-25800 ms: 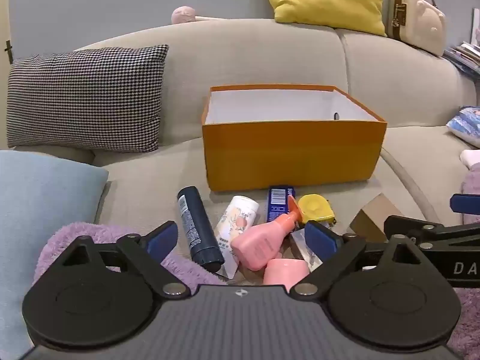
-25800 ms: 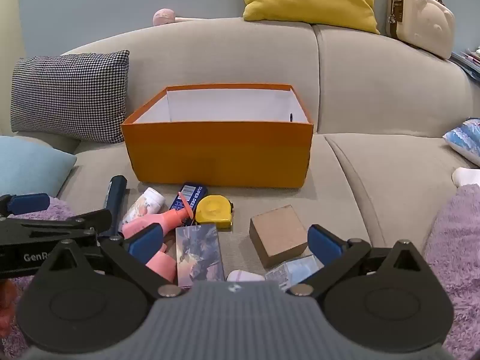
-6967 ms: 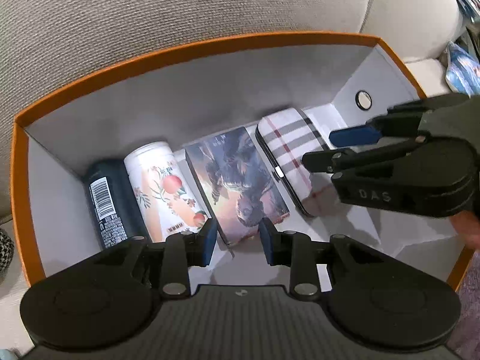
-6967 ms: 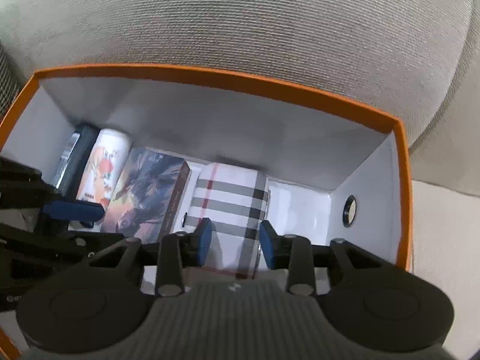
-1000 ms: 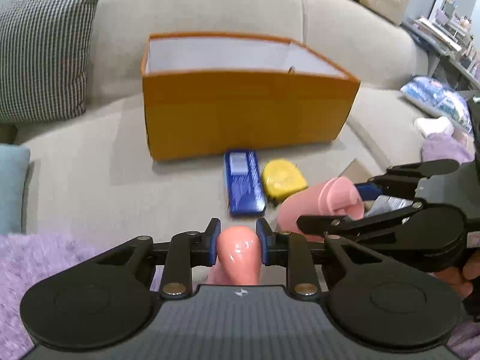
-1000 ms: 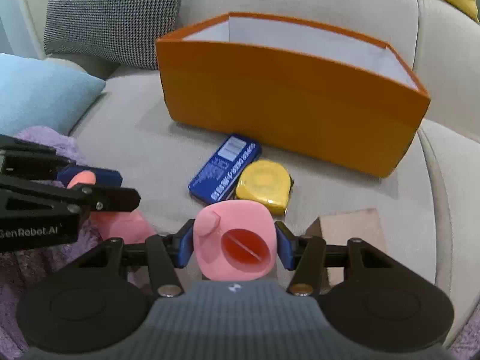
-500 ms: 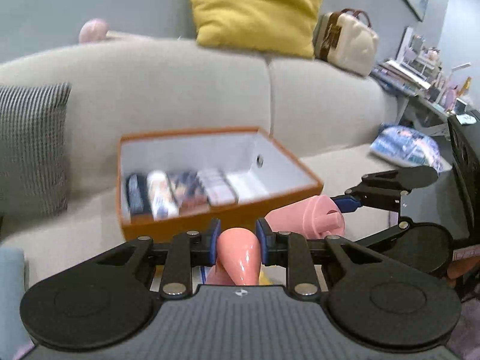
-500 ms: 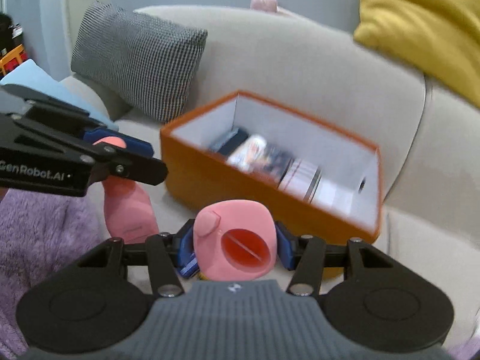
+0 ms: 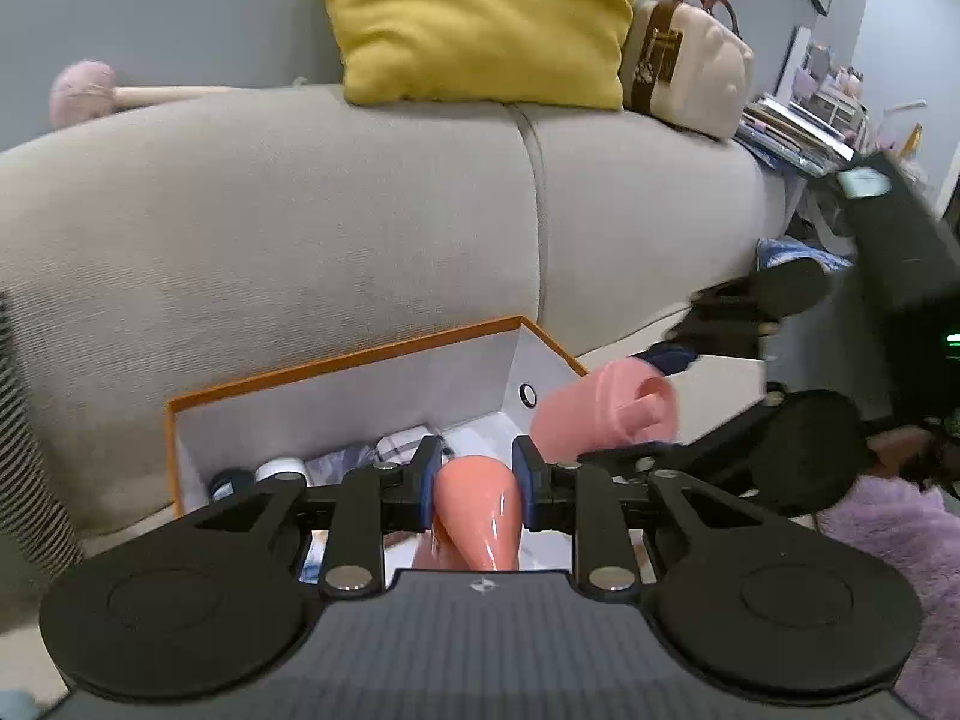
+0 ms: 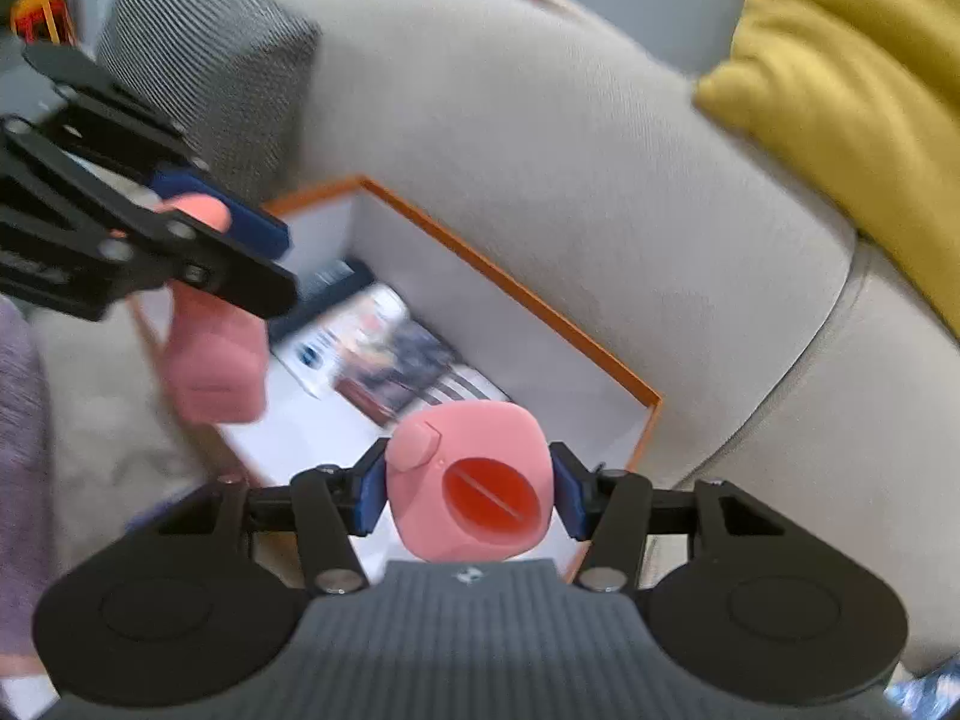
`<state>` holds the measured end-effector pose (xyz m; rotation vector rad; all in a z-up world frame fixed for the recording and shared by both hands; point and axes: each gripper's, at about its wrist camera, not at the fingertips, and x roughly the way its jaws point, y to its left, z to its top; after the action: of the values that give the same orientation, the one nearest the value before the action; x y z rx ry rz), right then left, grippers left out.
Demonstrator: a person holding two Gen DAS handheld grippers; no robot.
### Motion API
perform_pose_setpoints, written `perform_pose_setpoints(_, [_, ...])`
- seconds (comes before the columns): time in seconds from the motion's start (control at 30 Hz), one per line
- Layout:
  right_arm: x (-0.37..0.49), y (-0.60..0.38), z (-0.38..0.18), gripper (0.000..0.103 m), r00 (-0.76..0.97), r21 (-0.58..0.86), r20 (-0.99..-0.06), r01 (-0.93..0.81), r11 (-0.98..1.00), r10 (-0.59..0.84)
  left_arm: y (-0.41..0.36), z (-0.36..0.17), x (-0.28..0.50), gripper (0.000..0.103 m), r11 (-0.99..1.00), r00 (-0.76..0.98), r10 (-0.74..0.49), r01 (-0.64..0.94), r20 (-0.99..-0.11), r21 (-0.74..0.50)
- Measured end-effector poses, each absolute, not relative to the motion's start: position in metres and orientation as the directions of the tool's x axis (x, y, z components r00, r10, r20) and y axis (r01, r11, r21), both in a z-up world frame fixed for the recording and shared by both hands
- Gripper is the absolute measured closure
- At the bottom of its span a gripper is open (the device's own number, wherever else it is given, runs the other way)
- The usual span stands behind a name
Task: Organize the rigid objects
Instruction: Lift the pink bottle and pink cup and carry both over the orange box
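Observation:
My left gripper (image 9: 474, 483) is shut on a pink spray bottle (image 9: 477, 519), held by its neck above the orange box (image 9: 360, 360). The bottle's body hangs below the left gripper in the right wrist view (image 10: 210, 372). My right gripper (image 10: 468, 495) is shut on a pink squarish cup (image 10: 468, 489) with a red inside, over the box's near right end (image 10: 510, 294). That cup also shows in the left wrist view (image 9: 606, 414). A dark tube, a white can, a picture box and a plaid case lie in a row inside the box (image 10: 384, 360).
The box sits on a beige sofa (image 9: 300, 210). A yellow cushion (image 9: 480, 18) and a cream case (image 9: 690, 72) rest on the sofa back. A checked pillow (image 10: 204, 60) is at the left. A purple fluffy throw (image 9: 900, 540) lies at the right.
Both grippers have risen from the sofa seat with their pink objects and moved forward over the open box. The views now look down into it.

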<state>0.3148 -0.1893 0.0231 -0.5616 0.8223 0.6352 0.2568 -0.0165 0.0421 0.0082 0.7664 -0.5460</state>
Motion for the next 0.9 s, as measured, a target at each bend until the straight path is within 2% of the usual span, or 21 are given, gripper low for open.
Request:
perform_pose_setpoints(0.07, [0.337, -0.186, 0.007, 0.047, 0.491, -0.218, -0.828, -0.726, 0.652, 0.27, -0.02, 0.035, 0.273, 0.075, 0.853, 0.565, -0.486, 0.472, -0.667, -0.222])
perform_pose_setpoints(0.27, [0.381, -0.173, -0.034, 0.047, 0.383, -0.192, -0.892, -0.802, 0.566, 0.24, -0.033, 0.02, 0.304, 0.075, 0.847, 0.556, -0.475, 0.498, -0.682, -0.185])
perform_pose_setpoints(0.47, [0.405, -0.164, -0.061, 0.047, 0.358, -0.198, -0.908, -0.824, 0.53, 0.217, -0.033, 0.004, 0.321, 0.075, 0.849, 0.545, -0.489, 0.475, -0.681, -0.23])
perform_pose_setpoints(0.67, [0.403, -0.158, -0.07, 0.047, 0.376, -0.265, -0.907, -0.86, 0.436, 0.188, -0.036, -0.008, 0.33, 0.075, 0.849, 0.524, -0.493, 0.463, -0.695, -0.254])
perform_pose_setpoints(0.9, [0.404, -0.168, -0.058, 0.041, 0.416, -0.304, -0.891, -0.844, 0.443, 0.182, -0.034, -0.012, 0.334, 0.075, 0.852, 0.512, -0.489, 0.455, -0.706, -0.259])
